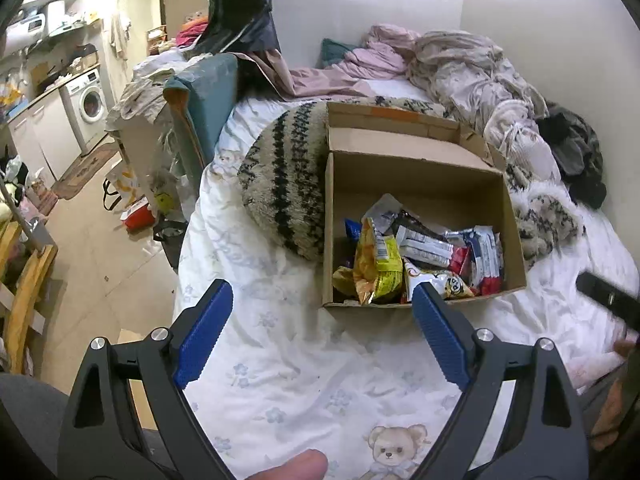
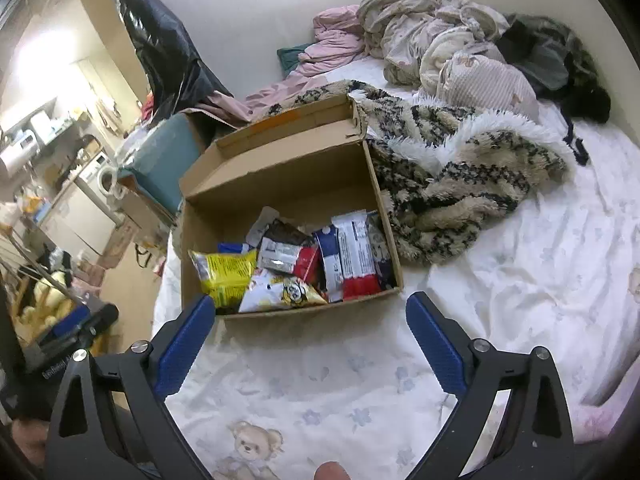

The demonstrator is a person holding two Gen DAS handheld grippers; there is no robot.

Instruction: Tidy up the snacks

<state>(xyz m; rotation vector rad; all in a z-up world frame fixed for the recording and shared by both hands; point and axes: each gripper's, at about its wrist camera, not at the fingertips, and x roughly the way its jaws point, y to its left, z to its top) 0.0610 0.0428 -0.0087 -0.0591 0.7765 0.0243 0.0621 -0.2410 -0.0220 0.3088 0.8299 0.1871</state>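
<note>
- The left gripper [image 1: 322,298] is hovering over the bed sheet [image 1: 288,364] with its jaws spread wide — nothing is sitting between the blue pads [image 1: 204,332].
- The right gripper [image 2: 308,312] is hanging just in front of the cardboard box [image 2: 280,176], its jaws likewise gaping wide and gripping nothing.
- The cardboard box is resting on the bed with its flaps standing open; the snacks [image 2: 296,264] are lying inside, piled toward the near wall.
- Among them, a yellow bag [image 2: 224,272] is lying at the box's left side, a white pouch with a cartoon face [image 2: 280,290] is leaning against the front wall, and red-and-white wrapped bars [image 2: 354,258] are standing at the right.
- A fuzzy patterned blanket [image 2: 448,168] is bunching against the box's right side — in the left wrist view it is also bulging at the box's left wall.
- Rumpled bedding [image 2: 432,28] is heaped near the far wall.
</note>
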